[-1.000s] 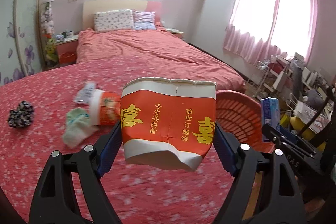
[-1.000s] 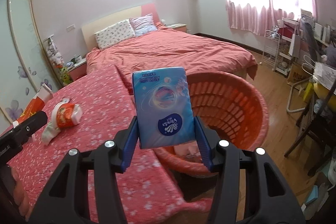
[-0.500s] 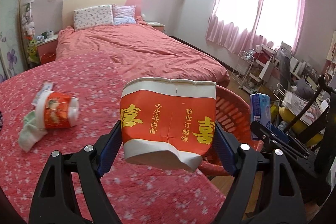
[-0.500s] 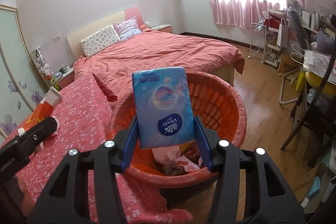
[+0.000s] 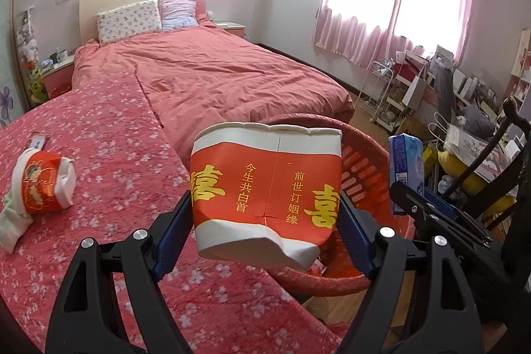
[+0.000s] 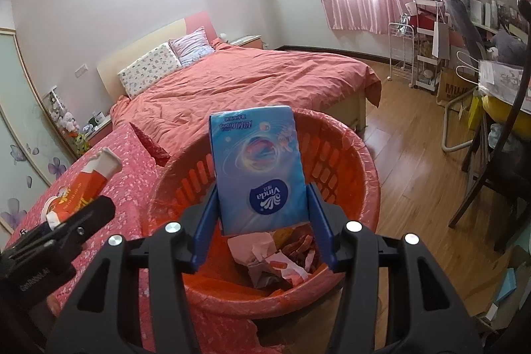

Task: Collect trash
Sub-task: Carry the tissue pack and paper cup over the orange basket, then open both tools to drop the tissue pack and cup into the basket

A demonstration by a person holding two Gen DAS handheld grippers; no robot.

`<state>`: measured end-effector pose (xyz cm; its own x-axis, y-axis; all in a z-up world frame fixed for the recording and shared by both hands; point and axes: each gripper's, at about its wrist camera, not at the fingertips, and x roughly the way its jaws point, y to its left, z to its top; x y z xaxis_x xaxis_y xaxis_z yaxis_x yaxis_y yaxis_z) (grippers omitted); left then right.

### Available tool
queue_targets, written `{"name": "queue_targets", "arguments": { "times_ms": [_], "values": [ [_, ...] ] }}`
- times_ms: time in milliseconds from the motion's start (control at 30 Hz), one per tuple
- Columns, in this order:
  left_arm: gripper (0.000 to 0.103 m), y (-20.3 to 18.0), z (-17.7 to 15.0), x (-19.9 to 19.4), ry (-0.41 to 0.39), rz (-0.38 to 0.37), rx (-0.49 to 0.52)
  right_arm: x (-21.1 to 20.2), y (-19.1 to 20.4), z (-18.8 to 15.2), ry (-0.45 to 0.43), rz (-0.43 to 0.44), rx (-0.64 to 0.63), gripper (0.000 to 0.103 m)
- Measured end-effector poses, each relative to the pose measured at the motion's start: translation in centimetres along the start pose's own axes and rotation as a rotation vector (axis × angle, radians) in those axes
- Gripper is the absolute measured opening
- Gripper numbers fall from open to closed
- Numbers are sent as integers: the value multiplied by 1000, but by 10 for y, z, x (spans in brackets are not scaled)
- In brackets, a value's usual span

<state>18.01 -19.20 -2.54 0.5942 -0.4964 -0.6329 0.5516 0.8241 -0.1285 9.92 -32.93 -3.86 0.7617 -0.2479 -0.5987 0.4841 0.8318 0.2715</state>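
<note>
Left wrist view: a crushed red-and-white paper cup [image 5: 265, 194] is pinched between the blue pads of the left gripper [image 5: 265, 221], held by its side walls. The cup is dented at its base and is judged light and easily deformed; a grip at mid-wall is judged sufficient, with only light pressure needed. The gripper is held roughly level above the edge of the floral red bedspread [image 5: 116, 161], with the red laundry-style basket [image 5: 365, 161] just behind and below the cup. A second crushed cup [image 5: 43, 184] is seen lying on its side on the bedspread, touching a pale sock [image 5: 13, 224].

Right wrist view: a blue Vinda tissue pack [image 6: 260, 165] is clamped at its lower edges by the right gripper [image 6: 264, 221]. The pack is judged soft, light and slightly slippery in its film wrap. The gripper is tilted downward over the open basket [image 6: 361, 161], in which crumpled wrappers [image 6: 275, 257] are already lying.
</note>
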Motion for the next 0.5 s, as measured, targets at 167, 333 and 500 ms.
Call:
{"name": "queue_targets", "arguments": {
  "times_ms": [167,333,500],
  "values": [
    [80,-5,2,11,17,-11,11,0,-5,4,-8,12,16,51],
    [80,-8,3,18,29,-30,14,0,-9,8,-21,25,33,51],
    [80,-10,3,29,60,-46,20,7,-13,14,-20,47,56,52]
  ]
}}
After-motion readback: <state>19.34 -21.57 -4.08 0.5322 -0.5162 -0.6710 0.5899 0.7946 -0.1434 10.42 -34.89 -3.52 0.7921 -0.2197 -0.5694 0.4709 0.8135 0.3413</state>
